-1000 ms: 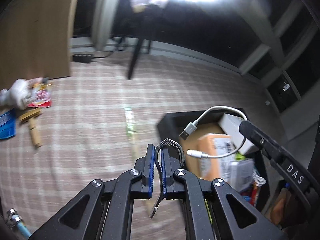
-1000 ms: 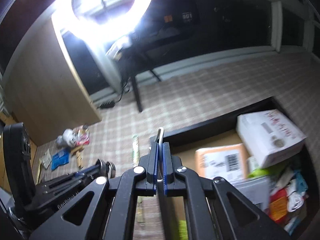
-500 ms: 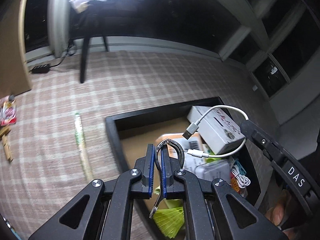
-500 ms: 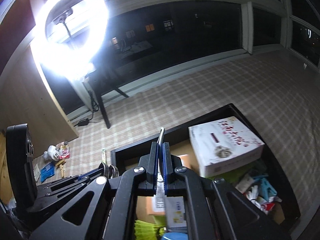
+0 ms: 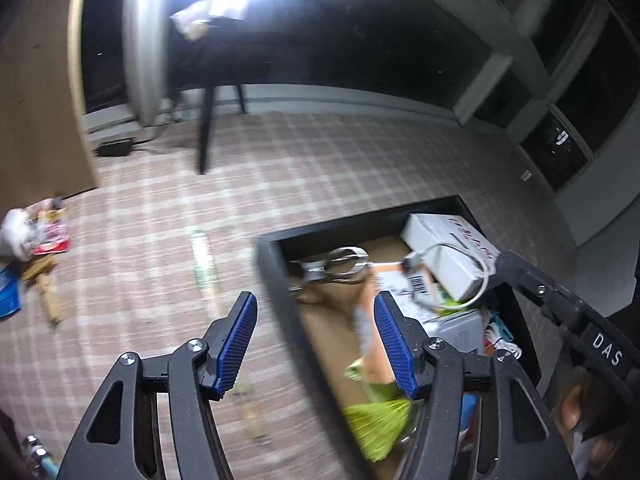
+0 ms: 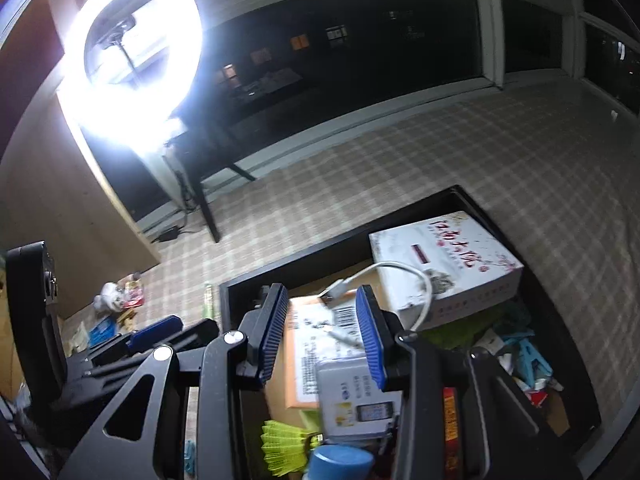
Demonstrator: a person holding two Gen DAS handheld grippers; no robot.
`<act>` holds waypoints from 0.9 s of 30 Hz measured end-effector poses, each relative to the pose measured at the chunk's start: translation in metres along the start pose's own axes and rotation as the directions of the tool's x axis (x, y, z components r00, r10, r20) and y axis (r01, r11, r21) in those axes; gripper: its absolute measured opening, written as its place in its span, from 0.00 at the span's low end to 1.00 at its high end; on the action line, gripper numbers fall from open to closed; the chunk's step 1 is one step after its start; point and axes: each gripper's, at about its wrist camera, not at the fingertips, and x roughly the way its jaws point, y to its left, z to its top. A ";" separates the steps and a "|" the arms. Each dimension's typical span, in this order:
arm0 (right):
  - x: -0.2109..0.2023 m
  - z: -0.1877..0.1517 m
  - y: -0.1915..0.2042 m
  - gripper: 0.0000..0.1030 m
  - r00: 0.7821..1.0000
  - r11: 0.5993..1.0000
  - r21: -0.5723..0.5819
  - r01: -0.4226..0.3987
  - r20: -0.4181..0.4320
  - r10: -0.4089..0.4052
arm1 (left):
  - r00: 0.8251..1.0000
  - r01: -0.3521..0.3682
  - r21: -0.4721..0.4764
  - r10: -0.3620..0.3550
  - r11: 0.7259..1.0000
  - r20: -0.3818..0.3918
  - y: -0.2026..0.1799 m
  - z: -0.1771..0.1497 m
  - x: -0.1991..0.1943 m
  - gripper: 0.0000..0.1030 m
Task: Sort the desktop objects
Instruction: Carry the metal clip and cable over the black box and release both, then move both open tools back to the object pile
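Both grippers hang over the black tray (image 6: 532, 280), and both sets of jaws are opening. The left gripper (image 5: 316, 340) stands wide with nothing pressed between its blue pads; the metal clip (image 5: 340, 264) lies in the tray's near corner just beyond them, blurred enough that I cannot tell whether it has settled. The right gripper (image 6: 322, 332) is parted about halfway, and the white USB cable (image 6: 400, 280) arcs just past its pads and over the white box (image 6: 444, 272), seemingly free of the jaws, its plug near the orange parcel (image 6: 312, 344). To finish this release cleanly, open fully, wait until both things rest, then lift straight away so no pad snags the cable loop. The remaining clutter (packets, a wooden piece, a green stick (image 5: 204, 264)) sits well apart on the checked table (image 5: 320, 168) and seems next in line
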 end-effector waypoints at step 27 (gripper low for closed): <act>0.063 -0.075 0.125 0.35 0.933 0.939 -0.232 -0.252 -0.317 0.172 | 0.976 -0.207 -0.056 0.203 0.977 -0.075 0.067 -0.152 -0.035 0.57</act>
